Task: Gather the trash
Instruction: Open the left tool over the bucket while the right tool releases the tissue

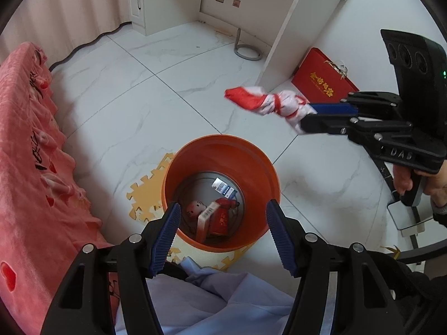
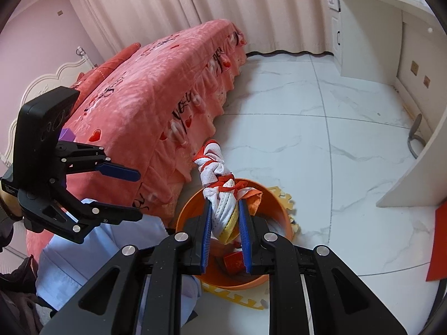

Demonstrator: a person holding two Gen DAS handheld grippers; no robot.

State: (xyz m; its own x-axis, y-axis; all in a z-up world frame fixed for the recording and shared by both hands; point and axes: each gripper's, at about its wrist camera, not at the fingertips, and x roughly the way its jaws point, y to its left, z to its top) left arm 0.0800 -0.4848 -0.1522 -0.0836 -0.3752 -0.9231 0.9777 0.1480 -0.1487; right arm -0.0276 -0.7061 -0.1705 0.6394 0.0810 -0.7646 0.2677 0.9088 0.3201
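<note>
The right claw (image 2: 223, 217) grasps a knotted rag (image 1: 265, 102) above and beside the bin (image 1: 220, 192), so it looks like the drop comes next, while the left claw (image 1: 222, 237) hangs released over it.

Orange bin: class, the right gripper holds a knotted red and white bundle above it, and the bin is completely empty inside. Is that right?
Not quite. The right gripper does hold the knotted bundle over the orange bin, but the bin is not empty. The left wrist view shows rubbish already at its bottom, including a red packet and a small printed box.
</note>
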